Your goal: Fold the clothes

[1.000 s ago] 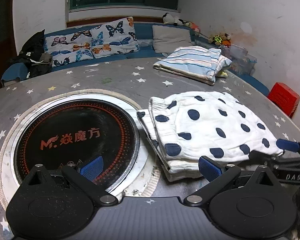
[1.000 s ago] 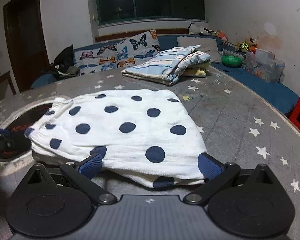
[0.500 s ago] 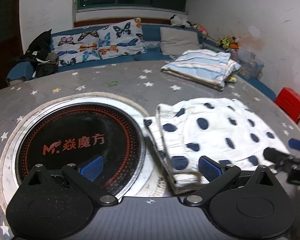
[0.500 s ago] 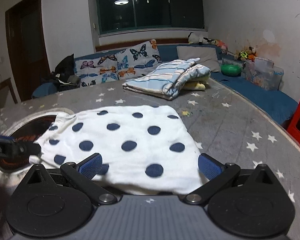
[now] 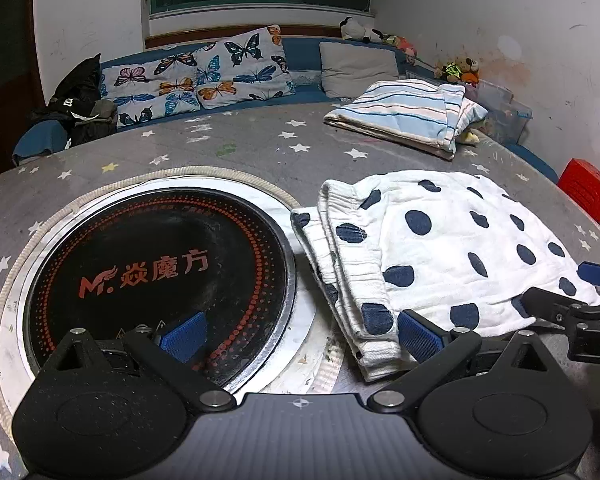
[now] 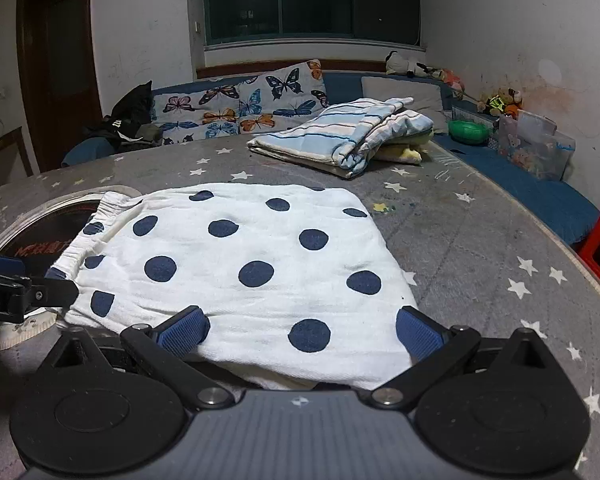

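Observation:
A white garment with navy dots lies folded on the grey star-patterned table, its ribbed waistband toward the round cooktop. It fills the middle of the right wrist view. My left gripper is open and empty at the near edge, between cooktop and waistband. My right gripper is open, its fingers on either side of the garment's near edge, holding nothing. The right gripper's fingers show at the garment's right corner in the left wrist view. The left gripper's finger shows at its left corner.
A black round cooktop with red lettering is set into the table at left. A folded blue-striped garment lies at the far side. A sofa with butterfly cushions stands behind. A red stool is at right.
Both grippers have pulled back a little from the garment, then come close again. The garment lies as before, flat and folded. Both grippers stay open.

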Available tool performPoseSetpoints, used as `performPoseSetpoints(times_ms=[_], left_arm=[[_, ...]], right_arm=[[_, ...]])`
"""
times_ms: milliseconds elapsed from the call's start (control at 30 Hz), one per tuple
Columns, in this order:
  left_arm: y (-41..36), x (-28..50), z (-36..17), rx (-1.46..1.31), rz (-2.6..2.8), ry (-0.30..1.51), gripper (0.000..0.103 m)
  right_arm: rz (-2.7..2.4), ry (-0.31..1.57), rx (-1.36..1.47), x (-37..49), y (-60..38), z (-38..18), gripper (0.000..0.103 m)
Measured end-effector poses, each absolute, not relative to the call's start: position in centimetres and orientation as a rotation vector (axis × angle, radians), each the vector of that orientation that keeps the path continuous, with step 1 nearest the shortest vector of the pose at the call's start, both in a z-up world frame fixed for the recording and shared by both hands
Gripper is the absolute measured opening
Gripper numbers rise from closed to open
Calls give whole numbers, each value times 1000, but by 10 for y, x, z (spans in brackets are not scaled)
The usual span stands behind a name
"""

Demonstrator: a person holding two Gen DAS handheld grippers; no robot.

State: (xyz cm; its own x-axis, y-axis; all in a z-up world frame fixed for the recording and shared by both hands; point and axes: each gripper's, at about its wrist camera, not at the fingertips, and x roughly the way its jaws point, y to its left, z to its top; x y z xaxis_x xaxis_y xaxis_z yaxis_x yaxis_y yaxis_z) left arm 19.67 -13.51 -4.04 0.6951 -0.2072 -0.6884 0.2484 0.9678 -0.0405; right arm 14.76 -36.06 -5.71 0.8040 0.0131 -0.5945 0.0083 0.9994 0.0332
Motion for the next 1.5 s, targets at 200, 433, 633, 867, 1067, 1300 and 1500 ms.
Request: performPoseSetpoints(times_ms=[200, 433, 633, 867, 1067, 1300, 1500], left_arm=[[-133, 193, -37, 56, -259, 756, 103], [-131, 182, -34, 55, -274, 753, 103], [-129, 173, -33, 59, -296, 755, 103], [-131, 160, -34, 74, -329, 751, 103], [-129, 157, -37, 77, -325, 766, 103], [-129, 158, -38, 85, -324, 774, 103], [-132, 156, -38, 90, -332, 778, 103]], right_arm=[[45, 628, 21, 135, -351, -51, 103], [123, 635, -26, 123, -330, -47, 103], [150, 639, -24, 115, -320, -47, 103], [137, 647, 7, 108, -322, -52, 103], [138, 656, 9, 105, -323, -54, 103], [145, 657, 12, 108, -322, -54, 103], [143, 661, 7, 109, -319, -54, 103]])
